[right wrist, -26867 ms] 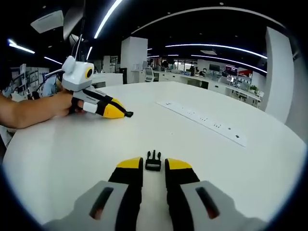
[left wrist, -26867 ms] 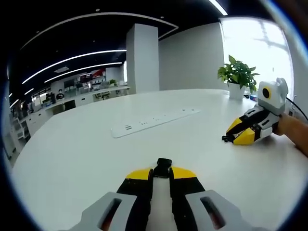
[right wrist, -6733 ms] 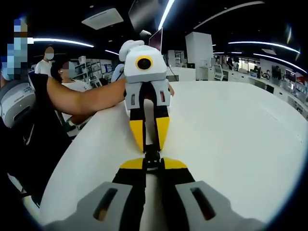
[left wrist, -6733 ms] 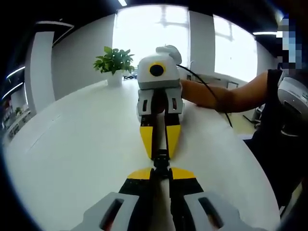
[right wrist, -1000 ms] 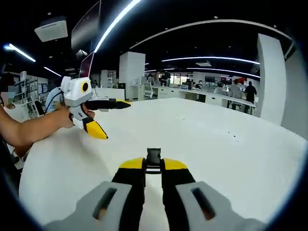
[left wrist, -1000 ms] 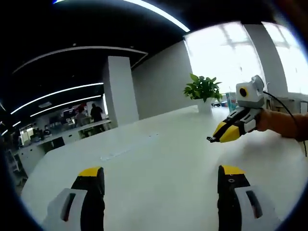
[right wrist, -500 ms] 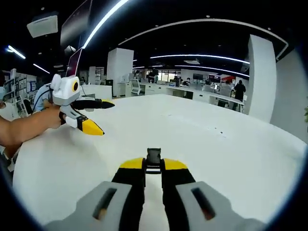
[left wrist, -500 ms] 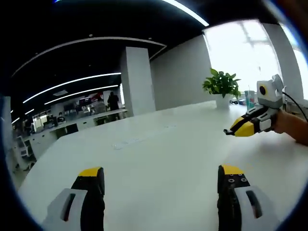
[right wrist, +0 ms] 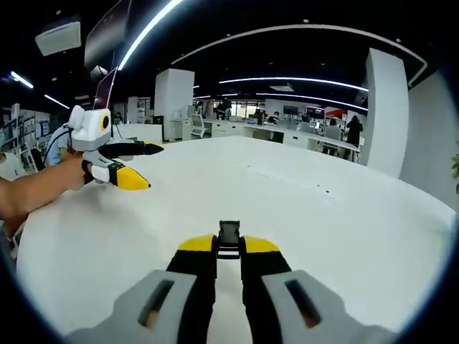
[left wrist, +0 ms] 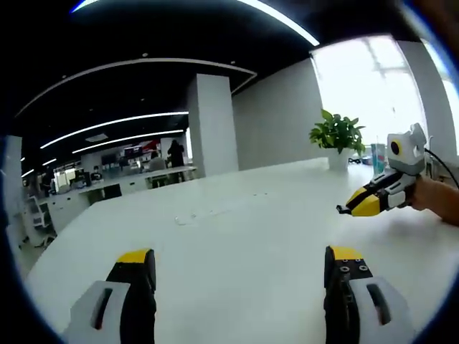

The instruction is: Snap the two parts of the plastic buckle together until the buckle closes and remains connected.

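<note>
Right gripper (right wrist: 229, 247): jaws clenched on the black plastic buckle (right wrist: 229, 233), which protrudes at 12 o'clock from the yellow tips above the white table (right wrist: 344, 236). Left gripper (left wrist: 237, 261): jaws released, spread wide, nothing between them. Potted plant (left wrist: 337, 136) stands at 2 o'clock.

Black buckle (right wrist: 229, 237); white table (right wrist: 323, 236); yellow-tipped fingers (right wrist: 195, 245).

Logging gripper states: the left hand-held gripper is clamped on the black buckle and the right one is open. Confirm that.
Reversed. The right gripper view shows the right hand-held gripper shut on the black buckle; the left gripper view shows the left hand-held gripper open.
</note>
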Demonstrator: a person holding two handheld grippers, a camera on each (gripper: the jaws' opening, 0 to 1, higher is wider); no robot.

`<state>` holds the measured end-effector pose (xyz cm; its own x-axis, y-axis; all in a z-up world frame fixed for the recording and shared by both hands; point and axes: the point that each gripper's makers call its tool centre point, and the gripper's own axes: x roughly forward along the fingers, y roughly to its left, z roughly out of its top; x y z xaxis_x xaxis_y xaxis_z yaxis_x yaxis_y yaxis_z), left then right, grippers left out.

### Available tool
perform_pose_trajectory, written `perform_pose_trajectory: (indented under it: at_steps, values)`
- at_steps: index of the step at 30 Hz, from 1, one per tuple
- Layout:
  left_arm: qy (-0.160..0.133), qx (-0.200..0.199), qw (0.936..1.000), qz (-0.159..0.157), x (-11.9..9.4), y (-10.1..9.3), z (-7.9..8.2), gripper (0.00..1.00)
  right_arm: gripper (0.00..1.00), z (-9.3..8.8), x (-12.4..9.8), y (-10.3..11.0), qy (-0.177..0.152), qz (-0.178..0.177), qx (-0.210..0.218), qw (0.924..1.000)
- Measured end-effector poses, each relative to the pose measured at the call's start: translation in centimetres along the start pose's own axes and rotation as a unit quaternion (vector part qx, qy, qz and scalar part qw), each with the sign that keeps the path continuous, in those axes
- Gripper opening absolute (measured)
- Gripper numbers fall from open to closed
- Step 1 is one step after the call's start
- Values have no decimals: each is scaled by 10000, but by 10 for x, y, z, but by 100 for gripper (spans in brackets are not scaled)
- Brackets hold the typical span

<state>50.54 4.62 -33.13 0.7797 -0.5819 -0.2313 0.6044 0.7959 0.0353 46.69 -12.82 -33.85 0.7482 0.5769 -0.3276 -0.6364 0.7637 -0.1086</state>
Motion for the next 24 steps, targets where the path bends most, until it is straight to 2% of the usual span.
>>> perform_pose_trajectory:
  at_steps: [8,11,13,24]
  values:
    - [32,23,10000,-72,1,-6,-2,99,10,-2,-1,-5,0,-91,68,9999]
    - [33,32,10000,-74,0,-8,-2,96,10,-2,-3,-8,-31,-154,117,9998]
    - [-23,-5,10000,-75,-1,-9,-1,99,10,-2,-4,-10,-46,-150,178,9997]
    - [6,-65,10000,17,-2,-4,-5,99,10,-5,-3,-2,19,-65,250,9997]
